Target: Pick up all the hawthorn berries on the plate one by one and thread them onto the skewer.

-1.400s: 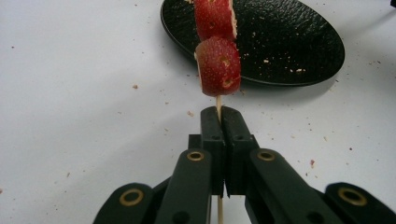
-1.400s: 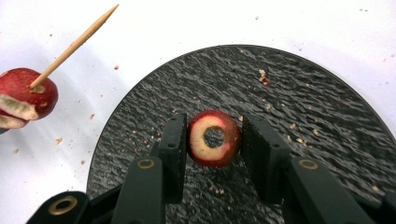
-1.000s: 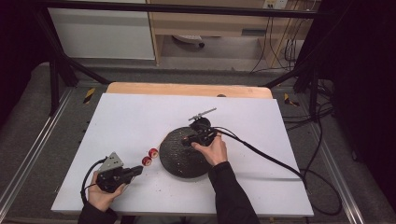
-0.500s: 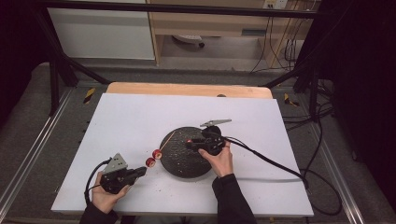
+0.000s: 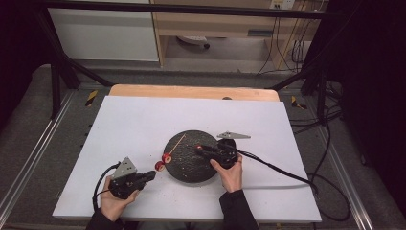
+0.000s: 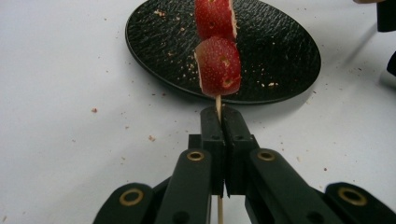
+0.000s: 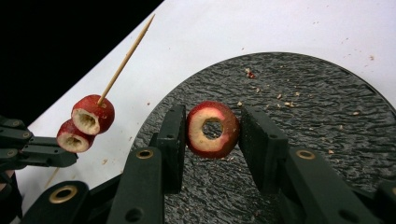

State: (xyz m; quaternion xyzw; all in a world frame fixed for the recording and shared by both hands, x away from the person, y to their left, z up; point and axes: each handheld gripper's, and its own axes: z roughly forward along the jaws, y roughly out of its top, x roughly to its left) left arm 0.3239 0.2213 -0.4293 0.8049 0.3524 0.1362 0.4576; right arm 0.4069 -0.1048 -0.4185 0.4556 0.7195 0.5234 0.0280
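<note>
Up close, the right claw (image 7: 212, 133) pinches a cored fruit ring (image 7: 212, 129).

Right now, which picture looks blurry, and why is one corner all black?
High view: soft and grainy, the fruit slices only red dots. Left gripper view: skewer sharp, top slice cut off. Right gripper view: cored slice on the black plate is crisp; the black corner is unlit space past the table edge.

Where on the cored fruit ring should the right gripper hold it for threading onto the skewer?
By the outer rim, as the right gripper does: jaws on opposite sides of the cored fruit ring, centre hole left open and facing outward for the skewer tip.
</note>
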